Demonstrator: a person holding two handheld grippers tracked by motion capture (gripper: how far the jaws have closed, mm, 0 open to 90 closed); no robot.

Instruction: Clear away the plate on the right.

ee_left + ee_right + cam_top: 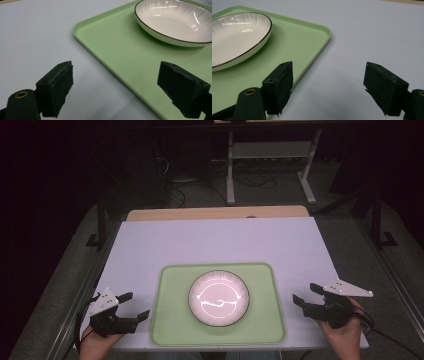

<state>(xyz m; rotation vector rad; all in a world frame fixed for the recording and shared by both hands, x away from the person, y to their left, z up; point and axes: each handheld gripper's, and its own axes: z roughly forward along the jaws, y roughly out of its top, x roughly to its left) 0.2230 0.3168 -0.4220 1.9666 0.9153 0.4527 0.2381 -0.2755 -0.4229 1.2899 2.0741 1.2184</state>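
A dark room with cables and metal table legs on the floor frames a white table (220, 240), seen from the high view, where a green tray (172, 320) lies near the front edge with a white bowl (218, 298) standing at its centre. The left gripper (134, 306) sits just off the tray's left side, the right gripper (306, 293) just off its right, each held in a hand and each with jaws apart and empty. In the left gripper view, the parted black jaws straddle the tray's (120, 50) rim, one over the table (32, 37), one over the tray, with the dark-rimmed bowl (175, 22) beyond. In the right gripper view, the open jaws flank the tray's (297, 42) corner, the bowl (234, 37) at upper left.
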